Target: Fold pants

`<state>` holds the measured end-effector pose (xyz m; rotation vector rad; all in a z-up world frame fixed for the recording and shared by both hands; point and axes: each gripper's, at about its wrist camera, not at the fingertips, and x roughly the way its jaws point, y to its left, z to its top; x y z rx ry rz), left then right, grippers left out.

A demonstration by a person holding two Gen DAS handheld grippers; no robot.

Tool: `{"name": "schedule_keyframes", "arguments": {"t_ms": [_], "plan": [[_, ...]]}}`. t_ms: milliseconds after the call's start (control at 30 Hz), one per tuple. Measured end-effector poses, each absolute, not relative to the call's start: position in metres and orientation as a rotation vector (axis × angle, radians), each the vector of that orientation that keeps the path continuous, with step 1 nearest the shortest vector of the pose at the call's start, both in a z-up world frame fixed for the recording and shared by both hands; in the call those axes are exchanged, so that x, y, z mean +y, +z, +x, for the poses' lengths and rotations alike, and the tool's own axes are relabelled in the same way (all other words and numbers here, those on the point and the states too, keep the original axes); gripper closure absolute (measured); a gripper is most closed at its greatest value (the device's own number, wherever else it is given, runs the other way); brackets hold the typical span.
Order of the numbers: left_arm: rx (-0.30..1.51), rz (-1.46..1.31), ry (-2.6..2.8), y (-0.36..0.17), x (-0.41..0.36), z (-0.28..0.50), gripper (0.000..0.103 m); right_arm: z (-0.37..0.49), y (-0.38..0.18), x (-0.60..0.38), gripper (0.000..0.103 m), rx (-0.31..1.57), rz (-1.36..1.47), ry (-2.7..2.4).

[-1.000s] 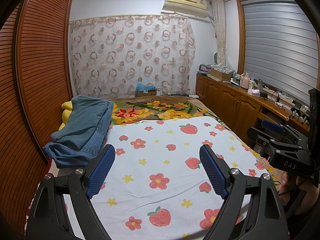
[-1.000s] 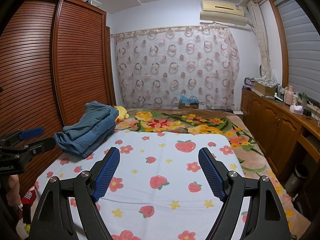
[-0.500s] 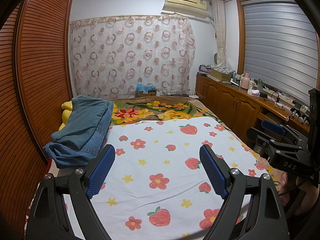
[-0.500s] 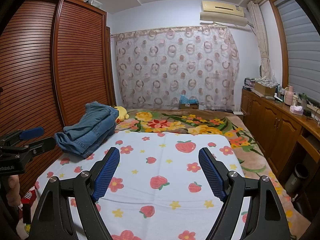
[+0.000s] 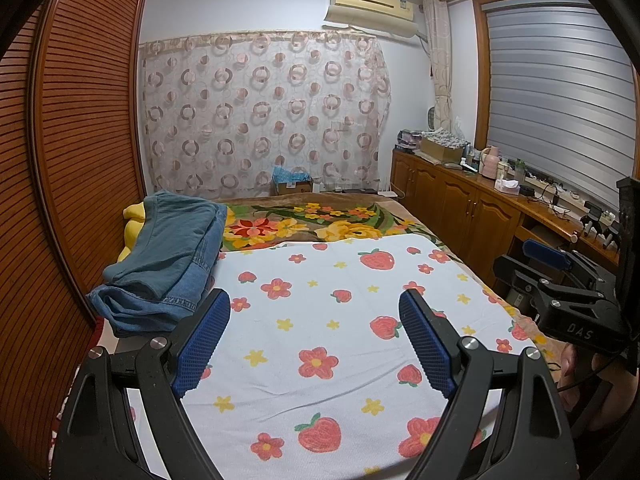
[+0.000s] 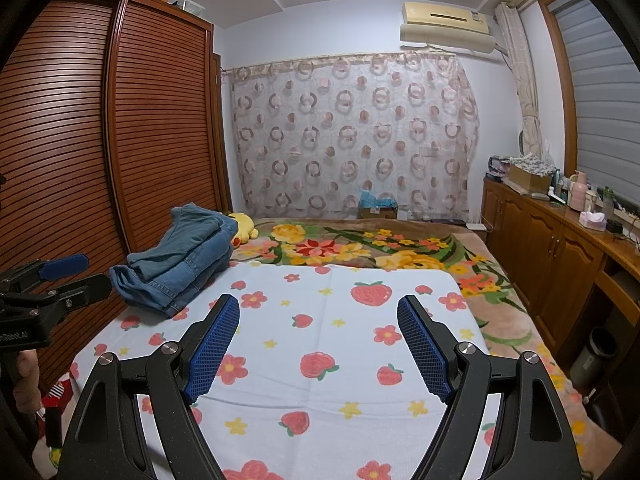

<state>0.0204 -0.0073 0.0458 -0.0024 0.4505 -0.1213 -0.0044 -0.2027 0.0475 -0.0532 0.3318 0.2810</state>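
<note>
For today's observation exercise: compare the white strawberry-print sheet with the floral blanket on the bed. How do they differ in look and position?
The strawberry-print sheet is white with small scattered strawberries and flowers; the floral blanket is brown with large yellow and red blooms and green leaves. The sheet covers the near part of the bed, while the blanket shows beyond it and along its right side. The sheet looks thin and the blanket plush. Both lie spread flat.

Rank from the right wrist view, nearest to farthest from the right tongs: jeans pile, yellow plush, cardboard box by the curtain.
From the right tongs, open over the strawberry sheet:
1. Jeans pile, left, at the sheet's far corner by the wardrobe.
2. Yellow plush, left, just behind the jeans.
3. Cardboard box, centre, beyond the bed's far end at the curtain.
</note>
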Motion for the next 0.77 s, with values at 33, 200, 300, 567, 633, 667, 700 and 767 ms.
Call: {"name": "schedule_keyframes", "arguments": {"t_ms": [33, 200, 300, 567, 633, 667, 700, 767], "plan": [[0.450, -0.002, -0.122, 0.0458, -0.0068, 0.0203, 0.016, -0.0044, 0.0474, -0.2027, 0.020, 0.332, -0.053, 0.281], [0.450, -0.003, -0.121, 0.0456, -0.0063, 0.0202, 0.016, -0.0043, 0.0478, -0.2030, 0.020, 0.332, -0.054, 0.281], [0.450, -0.003, -0.121, 0.0456, -0.0073, 0.0203, 0.016, -0.0044, 0.0473, -0.2029, 0.020, 0.331, -0.053, 0.281], [0.450, -0.004, -0.121, 0.0455, -0.0064, 0.0198, 0.016, -0.0043, 0.0472, -0.2028, 0.020, 0.331, -0.053, 0.282], [0.450, -0.004, -0.120, 0.0454, -0.0064, 0.0198, 0.016, -0.0043, 0.0471, -0.2027, 0.020, 0.331, -0.054, 0.281], [0.450, -0.004, -0.121, 0.0454, -0.0064, 0.0199, 0.016, -0.0042, 0.0471, -0.2028, 0.020, 0.331, -0.054, 0.281], [0.450, -0.004, -0.120, 0.0452, -0.0053, 0.0200, 0.016, -0.0041, 0.0471, -0.2029, 0.020, 0.332, -0.054, 0.282], [0.450, -0.004, -0.121, 0.0453, -0.0062, 0.0199, 0.016, -0.0042, 0.0471, -0.2029, 0.020, 0.331, -0.054, 0.281]]}}
